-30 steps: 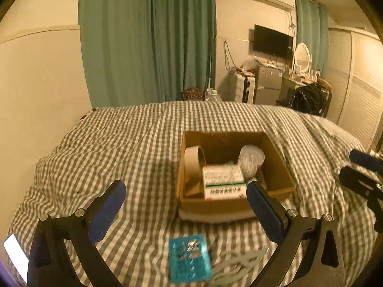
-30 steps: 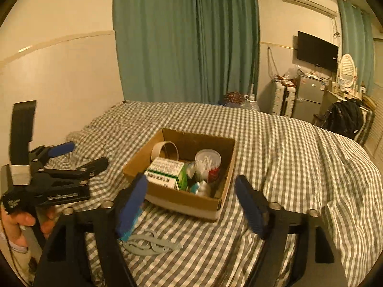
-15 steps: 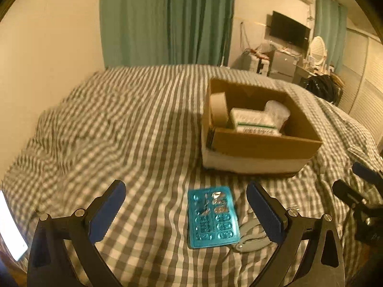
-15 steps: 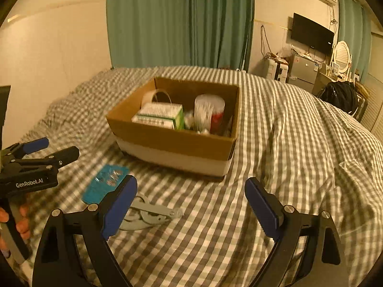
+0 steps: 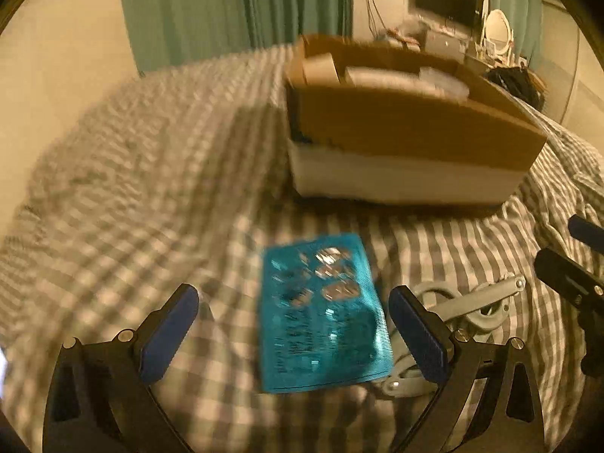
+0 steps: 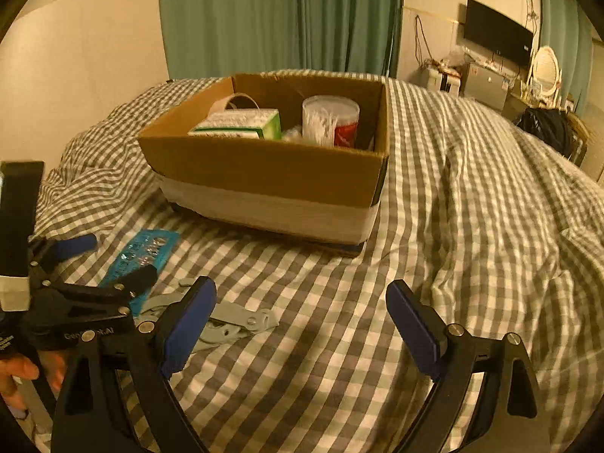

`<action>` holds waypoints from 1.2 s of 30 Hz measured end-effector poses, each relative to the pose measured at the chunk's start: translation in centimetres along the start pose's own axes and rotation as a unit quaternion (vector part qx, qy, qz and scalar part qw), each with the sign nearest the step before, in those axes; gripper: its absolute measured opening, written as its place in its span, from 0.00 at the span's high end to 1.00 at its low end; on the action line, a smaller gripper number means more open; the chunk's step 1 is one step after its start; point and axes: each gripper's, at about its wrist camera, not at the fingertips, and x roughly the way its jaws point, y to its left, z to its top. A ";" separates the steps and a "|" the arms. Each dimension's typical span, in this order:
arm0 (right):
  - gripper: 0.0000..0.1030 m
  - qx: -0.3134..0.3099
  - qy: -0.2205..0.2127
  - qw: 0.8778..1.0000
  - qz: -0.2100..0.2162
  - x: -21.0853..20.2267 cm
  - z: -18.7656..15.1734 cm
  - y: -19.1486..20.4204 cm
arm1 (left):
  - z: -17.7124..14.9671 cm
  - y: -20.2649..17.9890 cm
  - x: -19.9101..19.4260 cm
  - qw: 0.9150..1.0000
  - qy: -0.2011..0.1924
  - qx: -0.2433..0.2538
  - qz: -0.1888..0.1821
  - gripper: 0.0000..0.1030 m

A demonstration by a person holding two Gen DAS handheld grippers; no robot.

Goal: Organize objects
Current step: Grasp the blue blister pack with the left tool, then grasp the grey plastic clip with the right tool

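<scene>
The left gripper [image 5: 292, 334] is spread wide, its blue pads either side of a teal blister pack [image 5: 321, 313] that lies flat on the checked bedcover [image 5: 132, 196]; whether the pads touch the pack cannot be told, and this view is blurred. In the right wrist view the same gripper [image 6: 109, 260] sits low over the pack [image 6: 139, 255], held by a hand [image 6: 22, 372] at the near left edge. Just right of the pack lies a grey folding tool [image 5: 468, 305], partly under the pack's near right corner; in the right view it [image 6: 230, 321] rests on the cover beside the right gripper's left pad. The right gripper [image 6: 302, 330] is also wide open and holds nothing, with only bedcover [image 6: 453, 226] between its pads. Farther off stands an open cardboard box [image 6: 264, 173] with a pale band round its base. Inside are a tape roll [image 6: 236, 102] at the far left, a green-and-white carton [image 6: 241, 122] in front of it, and a clear tub of cotton swabs [image 6: 328, 119] to the right. Beyond the bed hang green curtains [image 6: 279, 19].
</scene>
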 end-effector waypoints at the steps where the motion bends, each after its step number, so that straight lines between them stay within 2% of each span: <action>1: 0.11 0.004 0.004 1.000 0.002 0.4 -0.1 -0.3 | 0.0 -0.1 0.4 1.000 0.007 0.000 0.005 0.00; 5: 0.11 0.011 0.018 1.000 -0.004 1.3 -0.7 -1.0 | 0.0 -0.4 2.4 0.999 0.031 -0.006 0.038 0.00; 7: 0.11 0.018 0.024 1.000 -0.005 1.4 -0.8 -1.3 | 0.0 -0.4 2.8 0.999 0.033 -0.008 0.037 0.03; 10: 0.11 0.015 0.026 0.999 -0.013 1.1 -1.1 -1.1 | -0.1 -0.7 2.6 0.999 0.039 0.000 0.000 0.28; 11: 0.11 0.013 0.028 0.999 -0.017 0.9 -1.1 -0.9 | -0.3 -0.8 2.3 0.999 0.036 0.005 0.002 0.32; 14: 0.11 0.015 0.030 0.999 -0.012 0.3 -1.0 -0.1 | -0.6 -0.5 1.5 0.999 0.030 0.002 -0.011 0.32; 18: 0.11 0.002 0.033 0.999 -0.021 -0.4 -1.3 1.8 | -1.2 1.2 -1.3 0.999 0.001 -0.030 -0.032 0.32; 20: 0.11 0.009 0.051 0.998 -0.019 0.0 -1.6 2.8 | -1.5 1.8 -2.6 0.999 -0.016 -0.037 -0.021 0.32; 23: 0.11 0.030 0.092 0.995 0.011 1.6 -2.5 4.5 | -2.3 2.2 -4.2 0.999 -0.030 -0.038 -0.005 0.32; 25: 0.11 0.037 0.111 0.993 0.009 2.7 -2.9 5.5 | -2.9 2.5 -4.9 0.999 -0.036 -0.033 0.014 0.31; 28: 0.11 0.047 0.107 0.993 -0.008 3.3 -2.5 6.5 | -3.1 3.4 -5.2 0.998 -0.039 -0.038 0.029 0.31; 33: 0.09 0.068 0.108 0.992 -0.008 4.6 -1.5 7.2 | -2.6 5.1 -5.0 0.997 -0.042 -0.066 0.025 0.31; 36: 0.07 0.067 0.106 0.992 -0.008 5.9 -1.3 7.4 | -2.3 5.0 -4.7 0.997 -0.040 -0.066 0.027 0.32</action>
